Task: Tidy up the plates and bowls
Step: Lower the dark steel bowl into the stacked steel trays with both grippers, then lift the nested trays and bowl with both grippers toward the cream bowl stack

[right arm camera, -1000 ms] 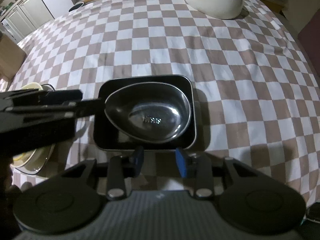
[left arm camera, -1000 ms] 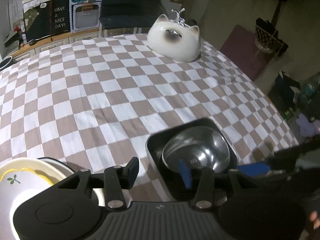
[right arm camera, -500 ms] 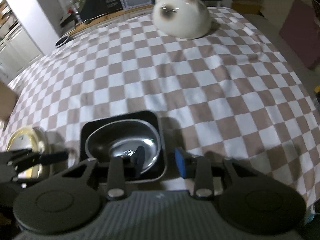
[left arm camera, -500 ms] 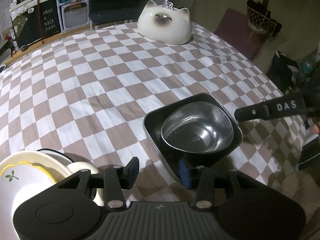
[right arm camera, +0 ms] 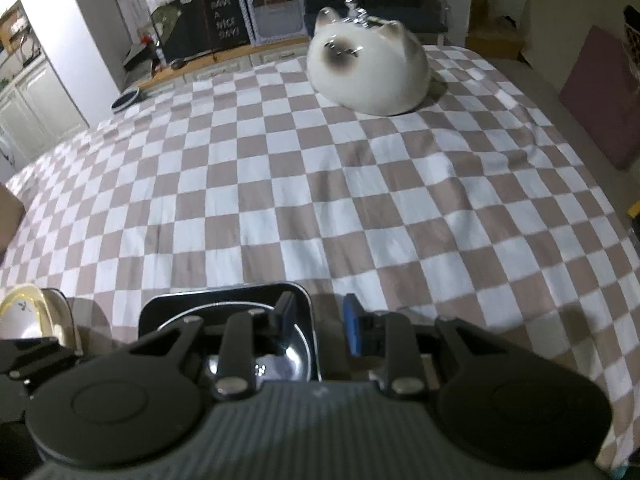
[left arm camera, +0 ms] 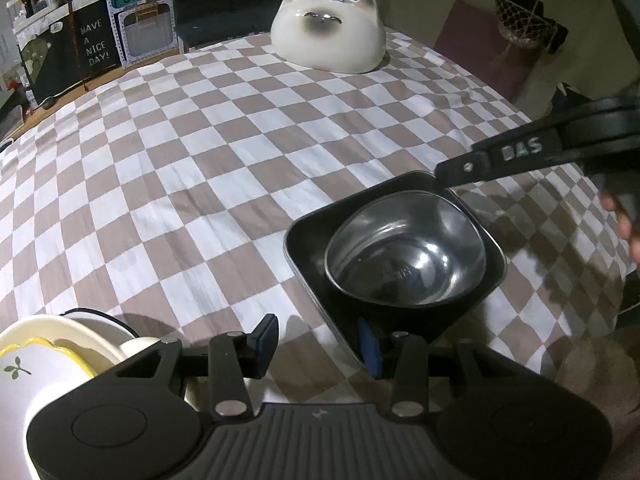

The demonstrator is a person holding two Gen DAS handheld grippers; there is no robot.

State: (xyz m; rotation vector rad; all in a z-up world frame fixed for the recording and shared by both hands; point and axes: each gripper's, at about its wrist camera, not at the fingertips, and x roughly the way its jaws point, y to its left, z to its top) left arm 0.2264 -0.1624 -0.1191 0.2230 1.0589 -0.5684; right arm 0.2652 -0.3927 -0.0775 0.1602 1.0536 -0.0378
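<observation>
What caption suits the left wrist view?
Steel bowl nested in black square dish on checkered cloth.

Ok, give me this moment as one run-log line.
stage: gripping tray rim | right gripper: astride black tray edge, not clamped | left gripper: open, empty | steel bowl: in tray | cream dishes: stacked at left

A shiny round stainless-steel bowl is sitting upright and empty inside a black square dish with rounded corners, near the right front of the checked cloth. To the left, at the near edge, 1 cream plate with a yellow scalloped rim and green sprig is resting tilted on paler stacked plates.
</observation>
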